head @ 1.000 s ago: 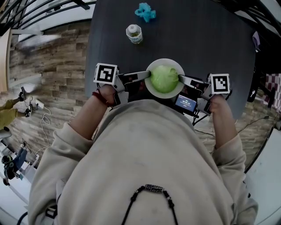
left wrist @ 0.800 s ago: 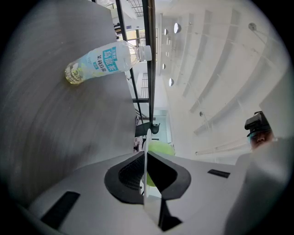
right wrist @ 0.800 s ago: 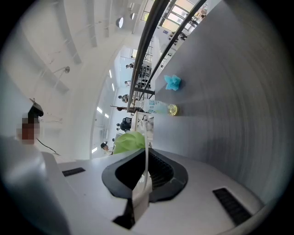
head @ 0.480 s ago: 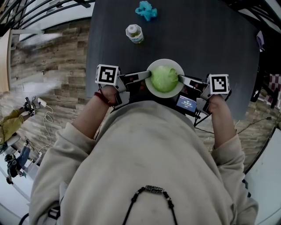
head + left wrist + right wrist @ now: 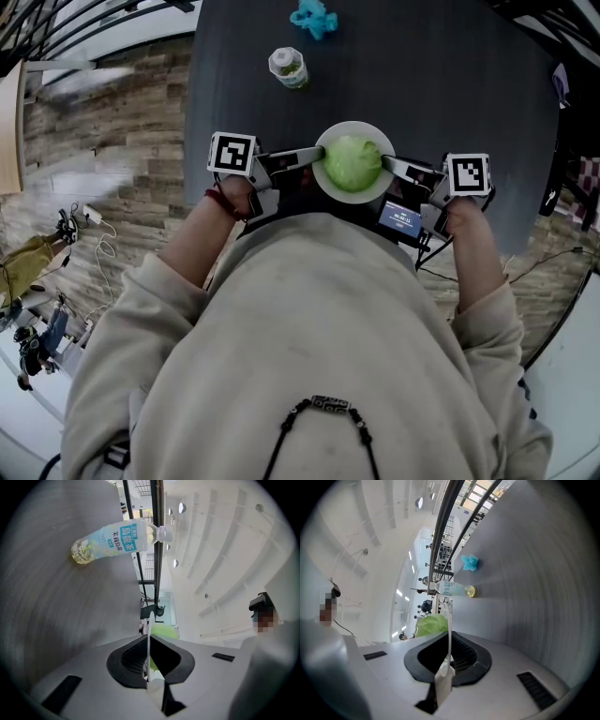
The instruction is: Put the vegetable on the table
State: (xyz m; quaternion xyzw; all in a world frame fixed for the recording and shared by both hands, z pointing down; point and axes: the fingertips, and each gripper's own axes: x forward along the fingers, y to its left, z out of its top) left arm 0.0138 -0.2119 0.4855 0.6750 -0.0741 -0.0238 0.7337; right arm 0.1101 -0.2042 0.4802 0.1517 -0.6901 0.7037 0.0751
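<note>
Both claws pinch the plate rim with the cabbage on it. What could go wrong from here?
The cabbage lies loose on the plate; a tilt could roll it off. The left claw and right claw each grip only the thin rim, so uneven moves might let it slip. The plate is close to the person's side of the table; set down there, it might overhang.

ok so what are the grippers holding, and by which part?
A white plate, by its rim: left gripper shut on the left edge, right gripper on the right edge. The cabbage just sits on it.
</note>
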